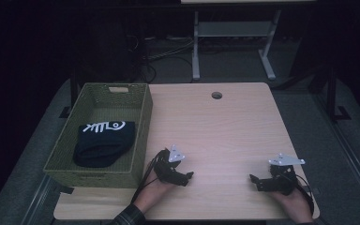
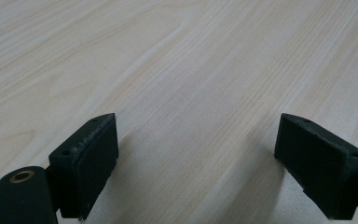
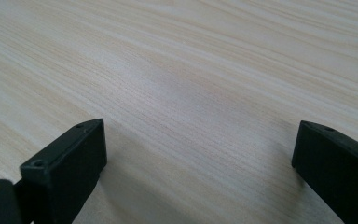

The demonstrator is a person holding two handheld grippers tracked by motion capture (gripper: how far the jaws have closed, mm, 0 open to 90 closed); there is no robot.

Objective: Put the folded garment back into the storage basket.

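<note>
Jaws of both grippers, left (image 1: 189, 177) and right (image 1: 252, 179), gape empty over bare bench (image 1: 225, 126). Cloth (image 1: 104, 143), probably folded, lies in basket (image 1: 143, 133), left-forward; left gripper nearer.

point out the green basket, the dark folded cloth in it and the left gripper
green basket (image 1: 141, 136), high view, on its right woven wall
dark folded cloth (image 1: 101, 147), high view, on its plain middle
left gripper (image 1: 187, 177), high view, between its jaw tips
</note>
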